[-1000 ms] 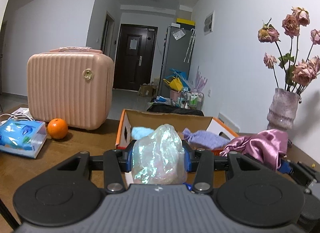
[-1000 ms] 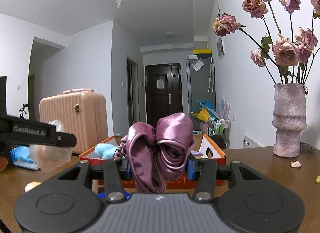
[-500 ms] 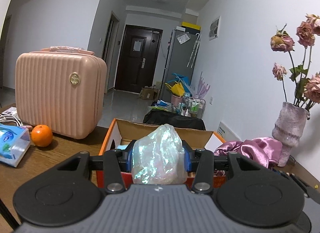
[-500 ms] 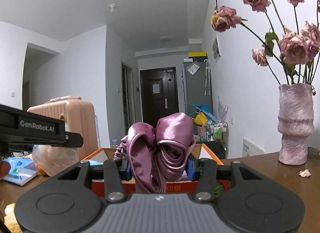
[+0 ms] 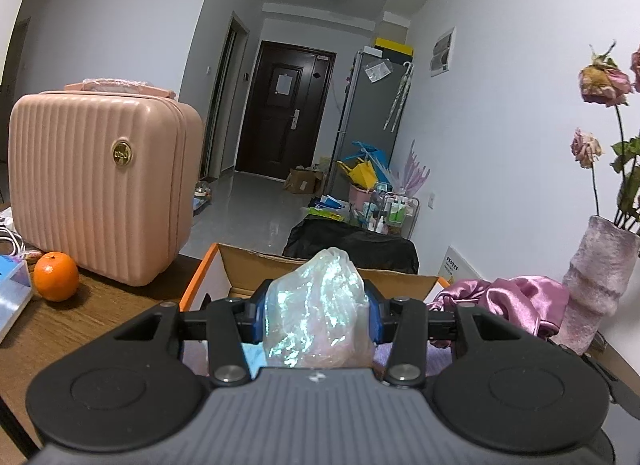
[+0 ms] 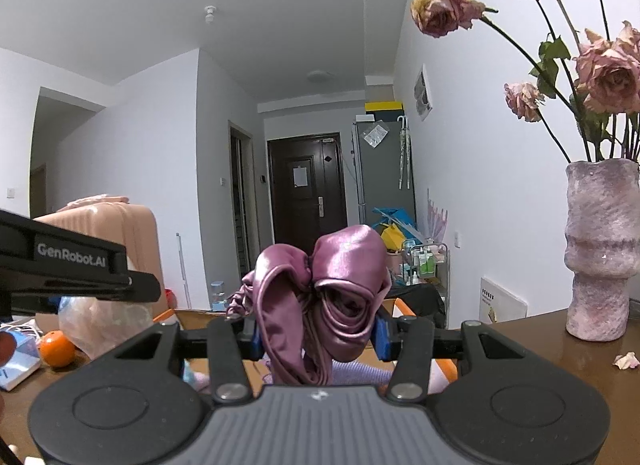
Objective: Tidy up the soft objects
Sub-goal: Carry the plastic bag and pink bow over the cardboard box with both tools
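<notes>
Two loads carried at once, both over the orange cardboard box [image 5: 208,289]. Left gripper [image 5: 316,313] is clamped on a shimmery plastic bag [image 5: 316,305]; right gripper [image 6: 316,329] is pinched on a bunched purple satin cloth [image 6: 328,297].

Risks, as I judge them:
- satin tail hangs below the jaws, could snag the box rim
- bag is slick, may slip out or drop outside
- grippers are close side by side, could knock together

Room: box top is open. Vase [image 6: 600,249] of dried roses stands right, pink case [image 5: 100,193] left, so sideways room is limited.
</notes>
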### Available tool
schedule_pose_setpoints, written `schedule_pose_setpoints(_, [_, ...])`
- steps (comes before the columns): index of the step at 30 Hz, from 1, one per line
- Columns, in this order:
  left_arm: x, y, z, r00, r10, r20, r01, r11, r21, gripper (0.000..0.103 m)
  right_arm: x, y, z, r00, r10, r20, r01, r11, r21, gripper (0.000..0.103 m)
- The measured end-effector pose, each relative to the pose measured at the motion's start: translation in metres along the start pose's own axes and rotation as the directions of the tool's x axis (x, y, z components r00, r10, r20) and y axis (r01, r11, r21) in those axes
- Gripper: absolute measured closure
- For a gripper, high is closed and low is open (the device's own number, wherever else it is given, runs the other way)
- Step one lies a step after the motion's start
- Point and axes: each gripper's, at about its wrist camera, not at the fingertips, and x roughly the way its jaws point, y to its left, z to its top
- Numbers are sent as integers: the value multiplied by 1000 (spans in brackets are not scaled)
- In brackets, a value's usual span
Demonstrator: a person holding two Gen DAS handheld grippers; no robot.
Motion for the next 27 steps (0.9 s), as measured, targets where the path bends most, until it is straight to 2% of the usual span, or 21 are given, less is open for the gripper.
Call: schedule_pose_setpoints(27, [61,3,15,989,108,-106,-111,993,-30,58,64,-5,2,999,-16,-50,15,1000,-17,55])
